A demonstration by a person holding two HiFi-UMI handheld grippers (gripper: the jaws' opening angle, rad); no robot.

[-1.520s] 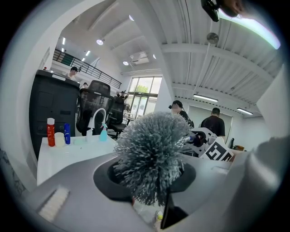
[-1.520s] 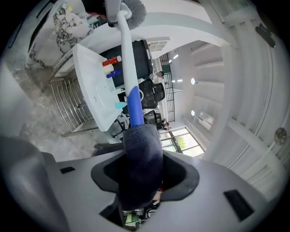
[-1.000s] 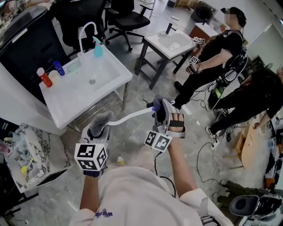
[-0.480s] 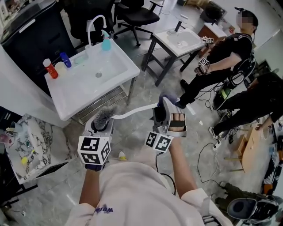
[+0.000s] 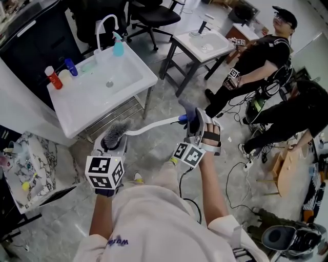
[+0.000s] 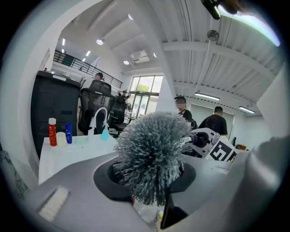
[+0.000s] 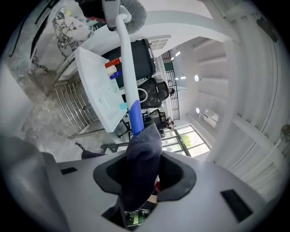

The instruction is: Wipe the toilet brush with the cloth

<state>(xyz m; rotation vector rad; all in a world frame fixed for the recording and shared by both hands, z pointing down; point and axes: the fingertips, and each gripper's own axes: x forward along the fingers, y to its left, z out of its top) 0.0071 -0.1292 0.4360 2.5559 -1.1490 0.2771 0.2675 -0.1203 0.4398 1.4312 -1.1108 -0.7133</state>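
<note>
Both grippers hold the white, grey-bristled toilet brush (image 7: 126, 68) aloft: left gripper (image 5: 114, 147) clamps its head; right gripper (image 5: 193, 122), jaws just tightening, pinches dark grey cloth (image 7: 144, 154) on its blue tip; shaft seemingly unwiped.

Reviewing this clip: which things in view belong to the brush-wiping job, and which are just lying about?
Part of the job:
- toilet brush
- cloth, wrapped over the brush handle's blue end

Just lying about:
- sink
- red bottle
- blue bottle
- teal spray bottle
- office chair
</note>
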